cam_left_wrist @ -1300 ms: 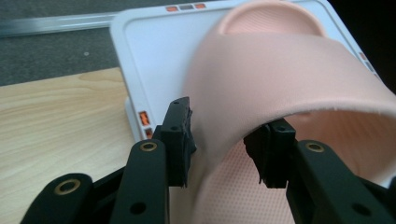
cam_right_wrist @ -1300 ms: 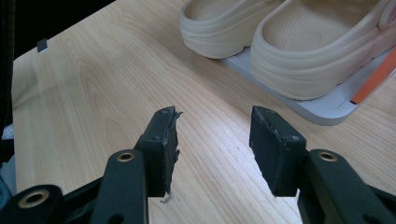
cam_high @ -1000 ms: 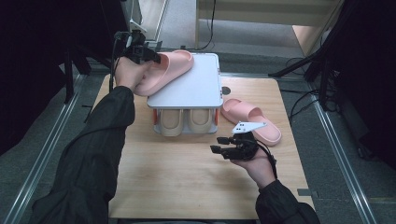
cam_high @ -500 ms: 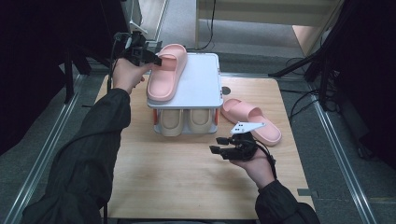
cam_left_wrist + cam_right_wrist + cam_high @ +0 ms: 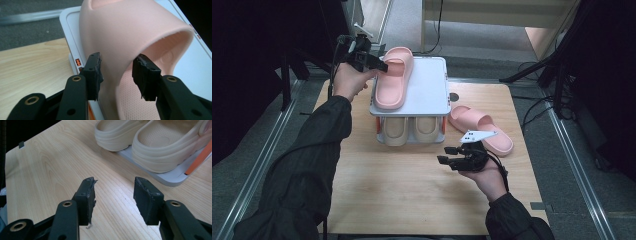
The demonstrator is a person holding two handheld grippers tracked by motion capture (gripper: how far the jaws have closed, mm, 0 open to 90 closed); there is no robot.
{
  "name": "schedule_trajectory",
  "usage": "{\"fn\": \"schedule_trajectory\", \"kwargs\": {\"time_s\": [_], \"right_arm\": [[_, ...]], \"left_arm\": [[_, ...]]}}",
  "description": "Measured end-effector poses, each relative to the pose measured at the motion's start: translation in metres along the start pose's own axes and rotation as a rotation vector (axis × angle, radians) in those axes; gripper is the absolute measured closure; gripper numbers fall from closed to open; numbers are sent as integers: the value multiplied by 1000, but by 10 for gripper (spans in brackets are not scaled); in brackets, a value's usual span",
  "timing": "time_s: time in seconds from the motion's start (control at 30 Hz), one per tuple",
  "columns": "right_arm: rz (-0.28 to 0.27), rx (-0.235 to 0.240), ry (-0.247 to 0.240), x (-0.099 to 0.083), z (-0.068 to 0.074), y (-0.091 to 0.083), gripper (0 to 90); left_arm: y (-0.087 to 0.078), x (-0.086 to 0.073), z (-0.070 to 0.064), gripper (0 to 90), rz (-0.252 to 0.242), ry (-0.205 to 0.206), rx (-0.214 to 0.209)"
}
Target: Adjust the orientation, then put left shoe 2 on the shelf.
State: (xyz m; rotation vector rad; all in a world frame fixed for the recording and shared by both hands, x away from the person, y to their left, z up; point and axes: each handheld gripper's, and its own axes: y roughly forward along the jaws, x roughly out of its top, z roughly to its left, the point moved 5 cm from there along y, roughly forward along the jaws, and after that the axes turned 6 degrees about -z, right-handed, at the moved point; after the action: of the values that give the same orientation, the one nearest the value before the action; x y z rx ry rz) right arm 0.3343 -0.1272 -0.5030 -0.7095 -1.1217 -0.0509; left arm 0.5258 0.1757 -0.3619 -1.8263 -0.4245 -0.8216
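Since a second earlier, the pink slipper (image 5: 393, 77) had swung from lying crosswise over the rack's far left corner to lying lengthwise along the left side of the white top shelf (image 5: 428, 85), and the left gripper (image 5: 379, 65) had moved with it. In the left gripper view, the jaws stood apart on either side of the slipper's strap (image 5: 140, 32), one just outside it and one inside the opening; whether they actually pressed the strap I could not tell. On the lower shelf sat a pair of beige clogs (image 5: 410, 129), toes toward the near edge. A second pink slipper (image 5: 481, 129) lay on the wooden table (image 5: 402, 195) right of the rack. The right gripper (image 5: 451, 155) hovered near the table's near right part, jaws spread and empty, pointing toward the clogs (image 5: 152, 137).
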Motion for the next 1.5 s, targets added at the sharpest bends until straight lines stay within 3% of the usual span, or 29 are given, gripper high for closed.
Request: {"fn": "schedule_trajectory", "kwargs": {"time_s": [0.4,0.77,0.83,0.9,1.07,1.13,1.17,1.3,1.5], "right_arm": [[-40,-38,13,5,-15,-14,523],[-53,-107,33,5,-48,-28,537],[-53,-115,44,5,-54,-30,550],[-51,-123,48,4,-60,-31,563],[-22,-146,63,-1,-79,-31,635],[-10,-149,58,-2,-84,-30,709],[-13,-163,43,-2,-87,-30,733],[-43,-166,77,-1,-98,-34,848],[-9,-224,89,-6,-122,-36,900]], "left_arm": [[-44,-21,-1,519,-28,46,-66],[-67,-64,13,467,-57,38,-131],[-70,-71,15,451,-81,54,-159],[-72,-79,17,443,-73,57,-157],[-75,-100,22,435,-71,52,-167],[-76,-108,25,432,-75,43,-167],[-76,-111,27,431,-80,39,-165],[-76,-127,32,419,-85,45,-166],[-73,-149,35,411,-85,39,-166]]}}
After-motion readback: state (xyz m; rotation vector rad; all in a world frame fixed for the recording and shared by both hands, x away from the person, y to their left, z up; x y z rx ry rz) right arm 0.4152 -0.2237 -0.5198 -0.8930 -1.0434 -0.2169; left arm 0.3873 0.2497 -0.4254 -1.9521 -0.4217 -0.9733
